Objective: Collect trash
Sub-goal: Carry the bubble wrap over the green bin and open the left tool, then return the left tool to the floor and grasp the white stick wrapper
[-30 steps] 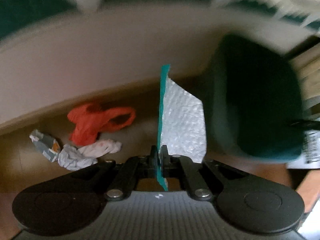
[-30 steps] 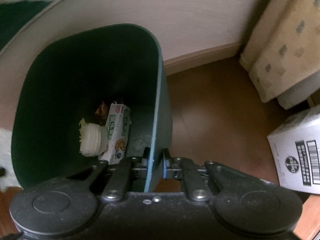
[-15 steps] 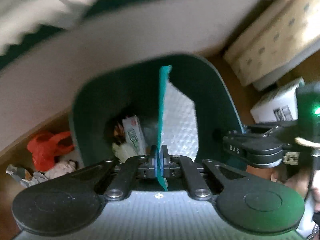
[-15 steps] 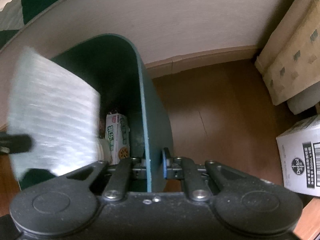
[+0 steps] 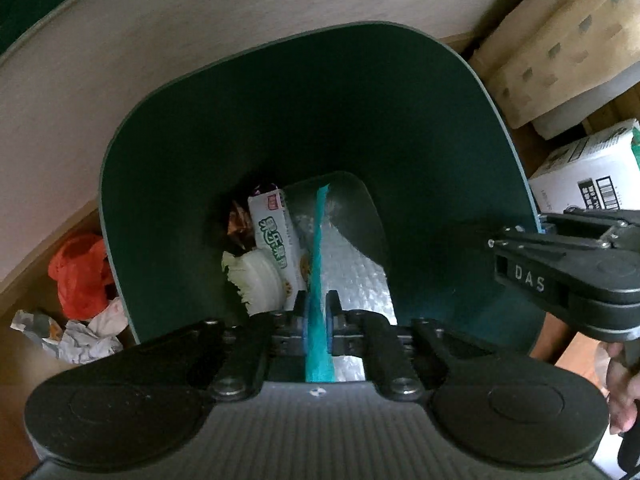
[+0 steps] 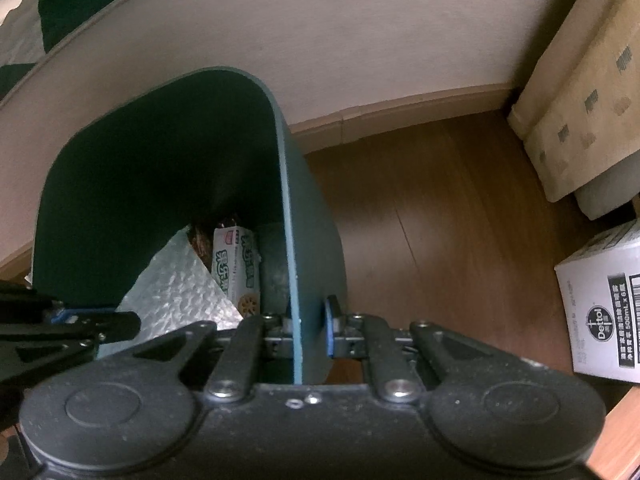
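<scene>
While the teal-edged silver bubble-wrap mailer (image 5: 320, 264) hangs down inside the dark green plastic bin (image 5: 400, 120), the left gripper (image 5: 317, 316) is letting its jaws part around the teal edge.

The mailer's lower part lies among a white biscuit box (image 5: 276, 240) and a white ribbed paper cup (image 5: 256, 280) at the bin's bottom. The right gripper (image 6: 310, 328) is clamped on the bin's right wall at the rim. On the wooden floor (image 6: 440, 220) by the bin's left side lie an orange plastic bag (image 5: 78, 272) and crumpled white paper (image 5: 88, 336); cardboard boxes (image 6: 580, 92) stand at the right.
</scene>
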`<state>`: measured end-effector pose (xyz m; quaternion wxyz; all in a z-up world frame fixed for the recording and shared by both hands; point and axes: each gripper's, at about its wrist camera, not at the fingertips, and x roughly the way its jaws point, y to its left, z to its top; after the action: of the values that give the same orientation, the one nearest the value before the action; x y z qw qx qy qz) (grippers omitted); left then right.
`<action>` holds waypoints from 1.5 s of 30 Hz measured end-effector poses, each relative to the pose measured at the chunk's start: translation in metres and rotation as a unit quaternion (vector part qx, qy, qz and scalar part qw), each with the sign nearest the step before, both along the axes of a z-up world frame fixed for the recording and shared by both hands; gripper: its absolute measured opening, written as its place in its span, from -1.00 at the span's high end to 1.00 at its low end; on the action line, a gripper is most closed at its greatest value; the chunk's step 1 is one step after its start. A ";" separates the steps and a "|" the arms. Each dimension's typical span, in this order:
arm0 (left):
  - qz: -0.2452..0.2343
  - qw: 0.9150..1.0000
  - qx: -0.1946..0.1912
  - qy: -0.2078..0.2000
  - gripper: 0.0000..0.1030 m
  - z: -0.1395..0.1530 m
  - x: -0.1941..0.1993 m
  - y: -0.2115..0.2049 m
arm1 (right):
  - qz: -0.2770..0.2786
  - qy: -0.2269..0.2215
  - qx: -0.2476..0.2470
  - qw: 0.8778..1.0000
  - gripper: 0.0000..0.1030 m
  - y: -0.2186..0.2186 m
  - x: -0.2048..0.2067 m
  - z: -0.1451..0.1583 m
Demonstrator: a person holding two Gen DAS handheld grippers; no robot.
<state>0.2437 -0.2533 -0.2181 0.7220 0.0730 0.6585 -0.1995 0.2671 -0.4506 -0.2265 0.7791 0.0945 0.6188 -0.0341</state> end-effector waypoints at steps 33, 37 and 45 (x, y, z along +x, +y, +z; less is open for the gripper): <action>0.109 0.991 0.021 -0.077 -0.52 0.037 -0.037 0.177 | -0.006 0.005 -0.018 1.000 0.86 -0.015 0.026 0.020; 0.113 0.991 0.062 -0.047 -0.52 -0.014 -0.029 0.194 | -0.029 0.006 -0.025 0.999 0.85 -0.034 0.032 0.021; 0.065 0.992 0.094 0.043 -0.52 -0.147 -0.041 0.189 | -0.041 0.027 -0.026 0.998 0.87 -0.047 0.021 0.018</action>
<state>0.2024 -0.0644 -0.3646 0.6945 0.0893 0.7080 -0.0919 0.2878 -0.4971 -0.2088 0.7626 0.0982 0.6338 -0.0843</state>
